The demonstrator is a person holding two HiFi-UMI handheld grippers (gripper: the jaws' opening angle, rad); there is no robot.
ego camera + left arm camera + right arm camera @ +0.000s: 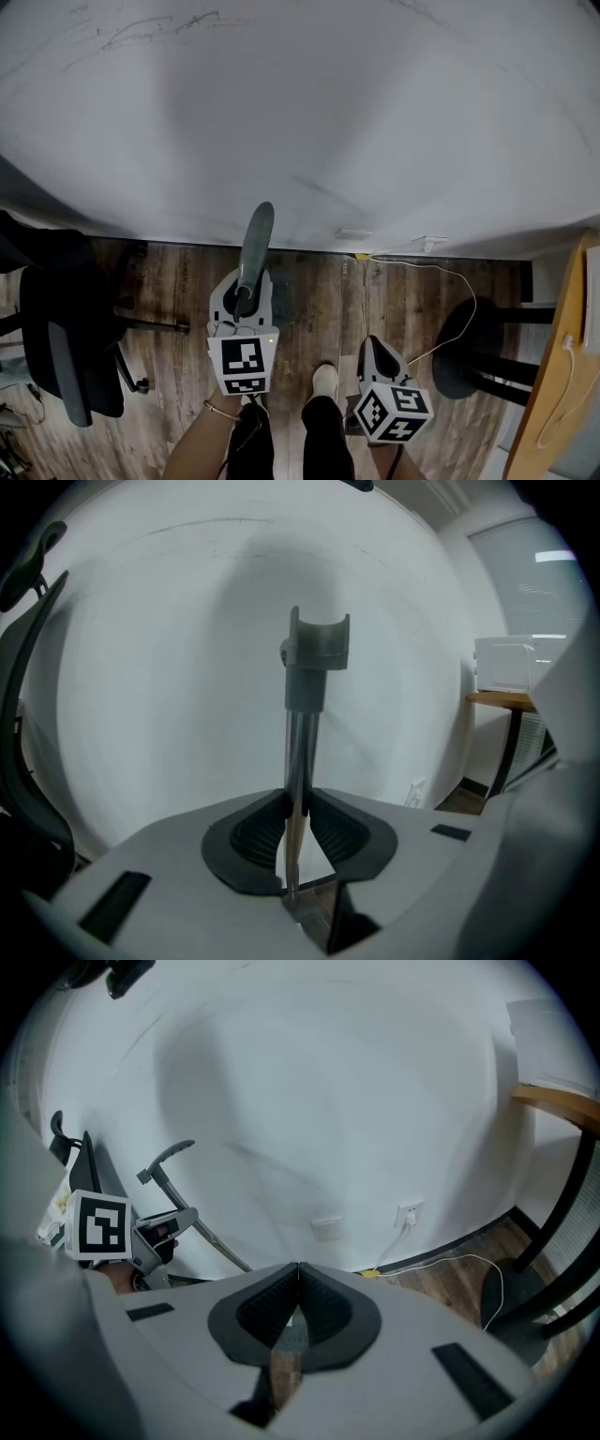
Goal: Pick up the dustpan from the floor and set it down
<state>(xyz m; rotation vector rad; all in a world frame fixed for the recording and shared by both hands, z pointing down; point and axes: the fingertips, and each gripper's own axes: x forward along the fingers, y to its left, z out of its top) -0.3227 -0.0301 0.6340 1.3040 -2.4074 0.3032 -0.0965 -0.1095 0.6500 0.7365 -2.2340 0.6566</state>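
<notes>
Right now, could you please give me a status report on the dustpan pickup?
Left tool shut on dustpan handle. Right tool shut, empty. Its pan out of view. Chair at left, cable on floor at right.

Only the dustpan handle (300, 747) shows, a shiny metal pole with a grey plastic clip on top. It's up on end, leaning a bit, pinched in the left gripper (298, 806).

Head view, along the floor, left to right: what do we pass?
Black office chair → left gripper clamped on the dustpan handle → shoe → right gripper → round black base → wooden tabletop edge.
</notes>
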